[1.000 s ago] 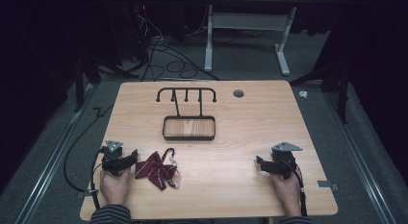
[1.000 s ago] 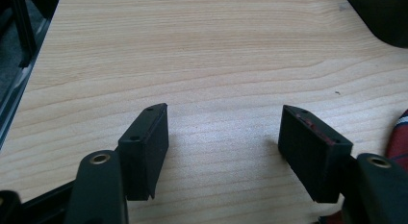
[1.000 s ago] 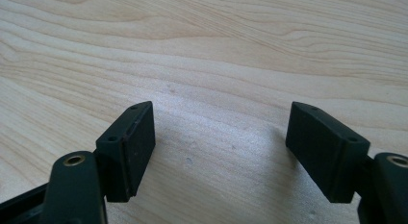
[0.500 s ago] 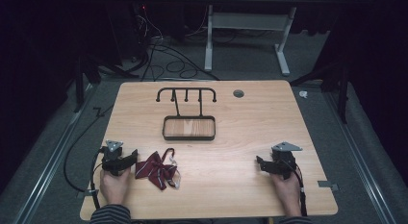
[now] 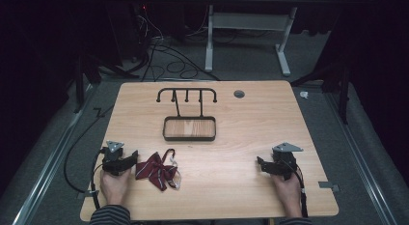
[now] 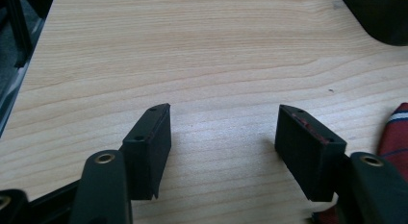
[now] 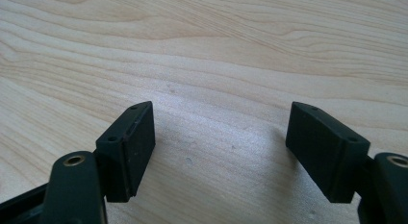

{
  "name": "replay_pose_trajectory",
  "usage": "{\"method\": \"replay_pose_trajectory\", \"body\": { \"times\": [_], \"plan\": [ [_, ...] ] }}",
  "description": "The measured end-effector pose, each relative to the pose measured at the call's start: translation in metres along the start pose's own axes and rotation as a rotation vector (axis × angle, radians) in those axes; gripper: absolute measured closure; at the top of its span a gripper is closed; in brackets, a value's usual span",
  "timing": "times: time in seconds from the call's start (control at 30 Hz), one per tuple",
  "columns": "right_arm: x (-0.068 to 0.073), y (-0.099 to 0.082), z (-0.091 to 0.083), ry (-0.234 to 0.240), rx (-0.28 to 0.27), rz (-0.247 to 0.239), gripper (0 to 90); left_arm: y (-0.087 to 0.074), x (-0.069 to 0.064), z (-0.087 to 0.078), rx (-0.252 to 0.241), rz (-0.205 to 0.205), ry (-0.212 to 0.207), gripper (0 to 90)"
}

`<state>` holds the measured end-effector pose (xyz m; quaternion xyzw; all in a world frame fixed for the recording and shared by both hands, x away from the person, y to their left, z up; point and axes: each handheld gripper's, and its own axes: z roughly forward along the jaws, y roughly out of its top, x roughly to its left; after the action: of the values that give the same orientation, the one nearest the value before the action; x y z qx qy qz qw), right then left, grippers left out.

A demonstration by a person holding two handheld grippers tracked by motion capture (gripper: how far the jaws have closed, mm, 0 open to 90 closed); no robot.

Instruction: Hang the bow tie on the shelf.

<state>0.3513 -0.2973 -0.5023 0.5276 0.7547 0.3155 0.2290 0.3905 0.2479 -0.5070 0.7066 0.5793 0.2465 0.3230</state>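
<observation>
A dark red bow tie point(image 5: 156, 170) with pale stripes and a thin strap lies on the wooden table point(image 5: 251, 123) near its front left. My left gripper point(image 5: 129, 159) rests on the table just left of it, jaws wide apart and nothing between them. In the left gripper view that gripper point(image 6: 223, 137) frames bare wood, and an edge of the bow tie point(image 6: 395, 135) shows at the right. My right gripper point(image 5: 261, 164) sits at the front right, open over bare table; in the right gripper view, the gripper point(image 7: 221, 142) holds nothing.
A black wire stand with hooks point(image 5: 186, 94) rises behind a small wooden tray point(image 5: 189, 129) at the table's middle. A round grommet point(image 5: 238, 93) sits in the far right of the top. Cables and a desk frame point(image 5: 246, 27) lie on the floor beyond.
</observation>
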Motion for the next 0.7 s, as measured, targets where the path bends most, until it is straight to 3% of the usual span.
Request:
{"method": "replay_pose_trajectory", "body": {
  "times": [0.5, 0.7],
  "plan": [
    [0.0, 0.0, 0.0, 0.0, 0.0, 0.0, 26.8, 0.003, 0.0, -0.012, -0.032, -0.012, -0.066, 41.5],
    [0.0, 0.0, 0.0, 0.0, 0.0, 0.0, 26.8, 0.004, -0.003, -0.017, -0.032, 0.002, -0.085, 42.8]
  ]
}}
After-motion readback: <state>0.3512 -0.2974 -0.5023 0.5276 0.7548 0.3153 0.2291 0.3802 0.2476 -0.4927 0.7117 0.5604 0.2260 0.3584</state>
